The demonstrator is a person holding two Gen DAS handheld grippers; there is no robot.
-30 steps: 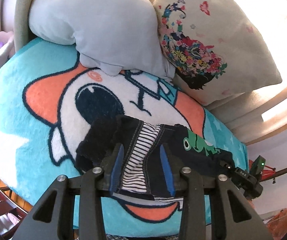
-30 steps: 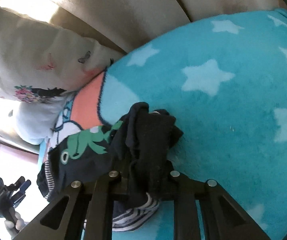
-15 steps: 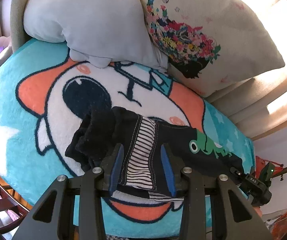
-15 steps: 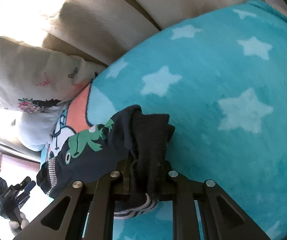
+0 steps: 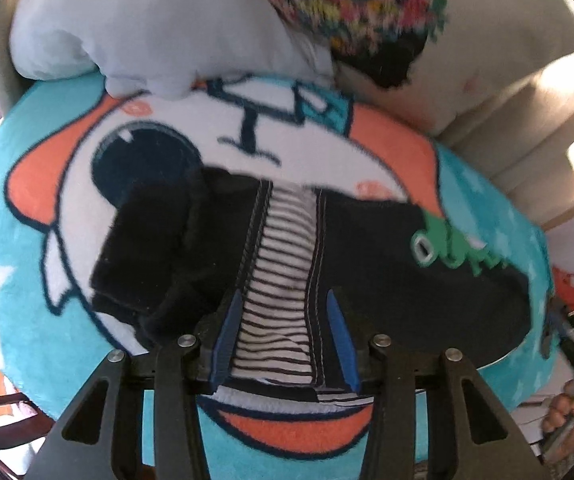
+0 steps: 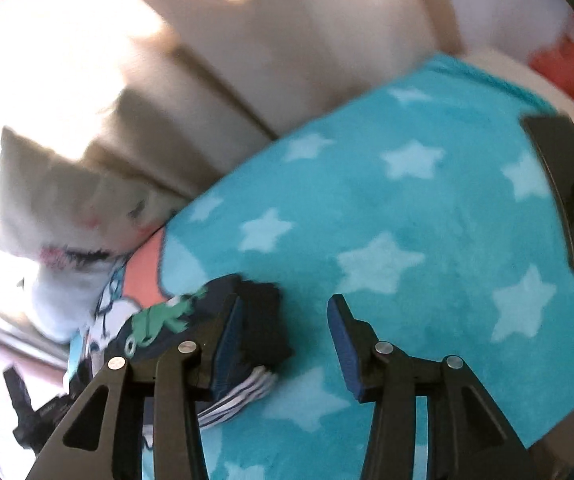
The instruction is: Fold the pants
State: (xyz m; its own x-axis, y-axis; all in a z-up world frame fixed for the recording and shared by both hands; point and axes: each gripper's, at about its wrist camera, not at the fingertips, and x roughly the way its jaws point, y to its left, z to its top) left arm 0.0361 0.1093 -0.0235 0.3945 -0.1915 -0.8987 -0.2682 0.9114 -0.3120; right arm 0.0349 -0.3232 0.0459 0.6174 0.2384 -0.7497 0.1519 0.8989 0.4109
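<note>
Beside right gripper [image 6: 285, 312], pants [image 6: 263, 320] edge; starred blanket [image 6: 407, 208] bare beyond.

A teal star-patterned blanket [image 6: 387, 220] with a cartoon face covers the surface; folded dark pants [image 5: 387, 272] lie below the left gripper [image 5: 283, 320], pillows [image 5: 147, 20] beyond, a flat dark object [image 6: 567, 184] right of the right gripper [image 6: 283, 324].

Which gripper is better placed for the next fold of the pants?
Left, probably. The left gripper straddles the pants at the striped lining; the right gripper has just opened, with only the cuff beside one finger.
</note>
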